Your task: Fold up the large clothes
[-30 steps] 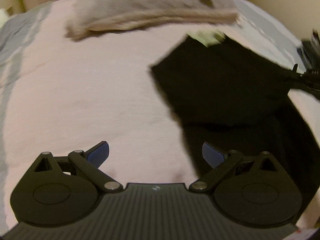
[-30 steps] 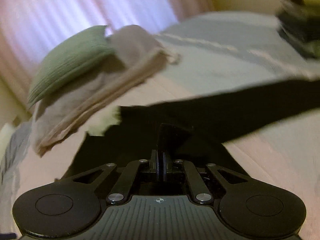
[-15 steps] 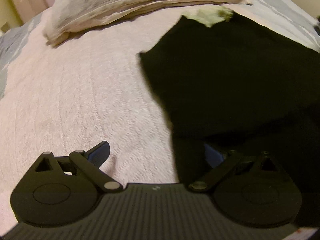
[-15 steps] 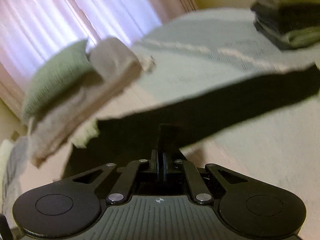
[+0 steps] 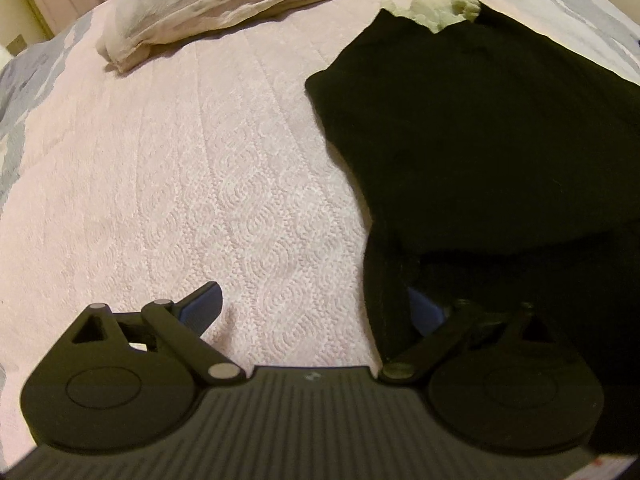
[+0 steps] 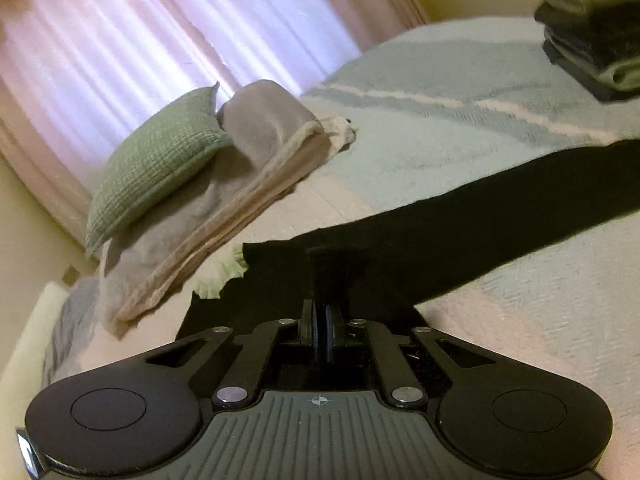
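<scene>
Right gripper (image 6: 320, 320) was clamped on the black garment (image 5: 500, 140); left gripper (image 5: 316, 312) gaped wide beside its near edge, one finger under it.

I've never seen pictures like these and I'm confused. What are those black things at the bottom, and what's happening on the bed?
Those black shapes are two grabbing tools, each with two fingers. A person holds one in each hand, and a small camera on each tool looks forward along its fingers, so you get two pictures of the same bed.

In the left tool's picture, the left gripper is wide open, just above the pink bedspread, at the edge of a black garment.

In the right tool's picture, the right gripper is pinched shut on that black garment, lifting part of it for folding.

Also on the bed: a green pillow, a beige folded blanket, and a stack of folded clothes.
</scene>
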The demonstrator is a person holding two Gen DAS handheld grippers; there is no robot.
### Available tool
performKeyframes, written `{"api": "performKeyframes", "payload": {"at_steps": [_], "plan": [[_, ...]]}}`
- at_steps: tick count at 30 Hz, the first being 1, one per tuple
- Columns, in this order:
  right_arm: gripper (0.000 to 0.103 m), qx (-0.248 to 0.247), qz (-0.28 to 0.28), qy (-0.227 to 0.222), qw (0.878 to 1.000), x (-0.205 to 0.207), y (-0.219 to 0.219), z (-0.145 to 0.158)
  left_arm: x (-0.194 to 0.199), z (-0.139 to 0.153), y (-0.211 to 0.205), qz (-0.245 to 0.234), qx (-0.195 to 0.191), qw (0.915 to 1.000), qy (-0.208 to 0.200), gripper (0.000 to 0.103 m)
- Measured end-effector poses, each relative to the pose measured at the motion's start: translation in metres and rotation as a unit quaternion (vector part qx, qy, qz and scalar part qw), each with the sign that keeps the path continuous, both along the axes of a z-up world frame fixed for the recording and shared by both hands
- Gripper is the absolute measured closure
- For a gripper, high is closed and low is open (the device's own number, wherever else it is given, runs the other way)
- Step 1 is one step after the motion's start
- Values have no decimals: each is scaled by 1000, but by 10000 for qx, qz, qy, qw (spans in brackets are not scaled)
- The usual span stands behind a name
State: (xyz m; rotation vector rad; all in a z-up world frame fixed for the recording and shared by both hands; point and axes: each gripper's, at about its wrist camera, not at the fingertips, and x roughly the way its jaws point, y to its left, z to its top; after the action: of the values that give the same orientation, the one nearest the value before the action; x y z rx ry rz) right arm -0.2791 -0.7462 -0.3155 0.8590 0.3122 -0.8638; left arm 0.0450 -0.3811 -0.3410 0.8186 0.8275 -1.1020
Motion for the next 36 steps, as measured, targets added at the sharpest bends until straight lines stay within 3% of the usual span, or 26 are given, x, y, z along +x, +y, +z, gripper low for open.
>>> {"api": "performKeyframes", "payload": {"at_steps": [2, 5, 9, 11, 13, 15, 17, 19, 22, 30, 36], "plan": [[103, 394, -257, 282, 9985, -12, 1, -22, -6, 4, 1, -56, 16, 10000, 28, 9], [103, 855, -686, 336, 9934, -32, 2, -49, -21, 15, 4, -200, -64, 9997, 97, 9], [103, 892, -767, 370, 9924, -31, 1, -52, -42, 29, 2, -318, -210, 9989, 267, 9], [102, 573, -751, 553, 9940, -20, 3, -41, -51, 33, 1, -378, -260, 9983, 357, 9], [103, -124, -335, 743, 9966, 6, 12, -24, -58, 38, 0, -410, -301, 9978, 433, 9], [102, -547, 526, 786, 9940, 39, 24, -22, -61, 41, 2, -457, -325, 9970, 525, 9], [96, -416, 1185, 1046, 9865, 65, 30, -35, -64, 43, 5, -522, -323, 9967, 528, 9], [80, -112, 1236, 1170, 9854, 76, 32, -49, -62, 46, 8, -524, -339, 9965, 547, 9], [70, 232, 1065, 1022, 9888, 74, 33, -58, -58, 51, 11, -456, -411, 9966, 551, 9], [64, 517, 871, 862, 9911, 54, 28, -54, -66, 64, -1, -585, -601, 9944, 642, 9], [62, 614, 286, 314, 9972, 4, 15, -32, -101, 69, -34, -896, -659, 9912, 720, 9]]}}
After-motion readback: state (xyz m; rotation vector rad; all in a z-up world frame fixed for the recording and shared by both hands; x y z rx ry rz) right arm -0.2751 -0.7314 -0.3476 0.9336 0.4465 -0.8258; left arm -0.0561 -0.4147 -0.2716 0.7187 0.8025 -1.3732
